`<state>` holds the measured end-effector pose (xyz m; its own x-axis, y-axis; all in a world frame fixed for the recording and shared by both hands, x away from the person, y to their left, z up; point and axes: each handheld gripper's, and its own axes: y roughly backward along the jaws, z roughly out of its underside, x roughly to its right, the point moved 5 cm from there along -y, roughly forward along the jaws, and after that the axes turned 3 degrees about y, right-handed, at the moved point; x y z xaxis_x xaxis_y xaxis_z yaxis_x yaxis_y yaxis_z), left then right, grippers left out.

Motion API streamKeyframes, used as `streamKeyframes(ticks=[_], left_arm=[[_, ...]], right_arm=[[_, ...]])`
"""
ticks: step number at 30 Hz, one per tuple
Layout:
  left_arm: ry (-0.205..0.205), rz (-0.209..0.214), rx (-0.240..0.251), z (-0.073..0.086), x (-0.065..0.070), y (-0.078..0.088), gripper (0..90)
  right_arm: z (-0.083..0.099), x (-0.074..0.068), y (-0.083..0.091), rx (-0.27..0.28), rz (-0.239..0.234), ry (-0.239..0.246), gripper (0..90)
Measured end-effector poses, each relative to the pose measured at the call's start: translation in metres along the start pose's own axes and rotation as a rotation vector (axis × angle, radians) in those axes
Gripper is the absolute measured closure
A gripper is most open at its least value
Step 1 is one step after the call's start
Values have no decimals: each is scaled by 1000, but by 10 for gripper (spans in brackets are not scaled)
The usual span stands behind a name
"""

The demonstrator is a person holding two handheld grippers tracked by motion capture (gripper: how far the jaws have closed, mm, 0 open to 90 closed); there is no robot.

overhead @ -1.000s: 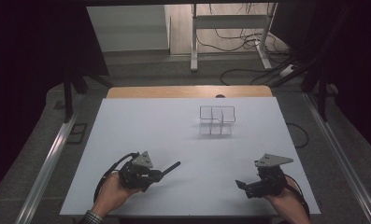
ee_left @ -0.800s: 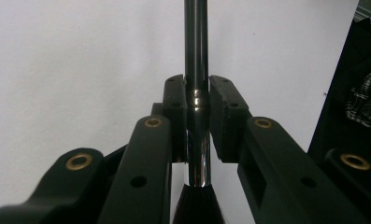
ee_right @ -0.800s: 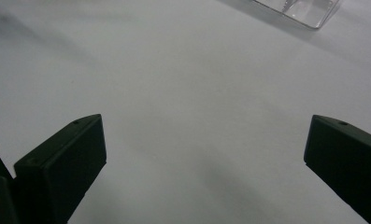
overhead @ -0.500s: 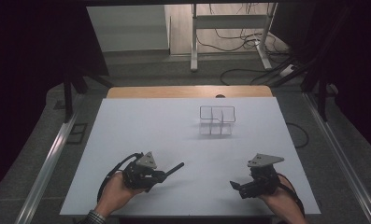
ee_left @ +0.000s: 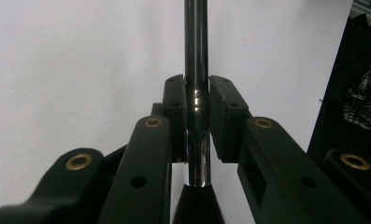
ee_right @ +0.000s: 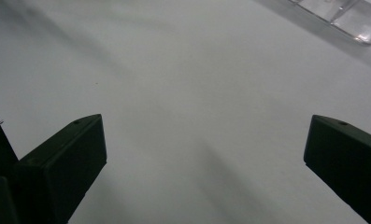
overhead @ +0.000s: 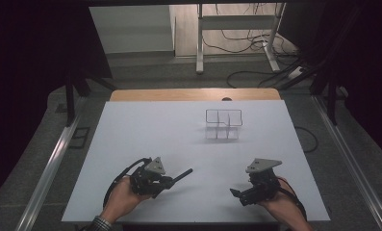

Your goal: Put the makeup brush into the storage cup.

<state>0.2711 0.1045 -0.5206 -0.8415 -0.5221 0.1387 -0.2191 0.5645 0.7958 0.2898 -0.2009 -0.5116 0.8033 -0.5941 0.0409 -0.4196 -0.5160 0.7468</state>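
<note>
Left gripper (overhead: 165, 181) sits low at the near left of the white table (overhead: 145, 134), and its jaws are clamped tight on a slim black brush (overhead: 181, 175); the left gripper view shows the glossy handle (ee_left: 196, 56) running straight up between the pads, dark bristles at the bottom edge. Handle tip points out toward the table's middle. Over on the near right, the right gripper (overhead: 235, 193) hovers with its jaws spread wide, nothing between them, bare tabletop beneath. The clear plastic organizer (overhead: 222, 123) stands well apart from both, farther back, right of centre, and open white surface lies between it and the brush. Cables (overhead: 256, 72) sprawl on the floor beyond.
</note>
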Motion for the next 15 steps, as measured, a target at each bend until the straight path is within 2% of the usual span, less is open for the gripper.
streamKeyframes(ticks=[1, 2, 12, 15], left_arm=[[0, 0, 0, 0, 0, 0, 777], [-29, -1, -23, 0, -1, 0, 777], [-41, 4, -29, -3, 0, -4, 777], [-49, 7, -35, -4, 1, -5, 777]], right_arm=[[-1, -1, -1, -2, -3, -1, 0], [-2, -2, -2, -5, -5, 5, 0], [-8, -8, -10, -26, -30, 19, 0], [-10, -11, -14, -37, -31, 37, 0]])
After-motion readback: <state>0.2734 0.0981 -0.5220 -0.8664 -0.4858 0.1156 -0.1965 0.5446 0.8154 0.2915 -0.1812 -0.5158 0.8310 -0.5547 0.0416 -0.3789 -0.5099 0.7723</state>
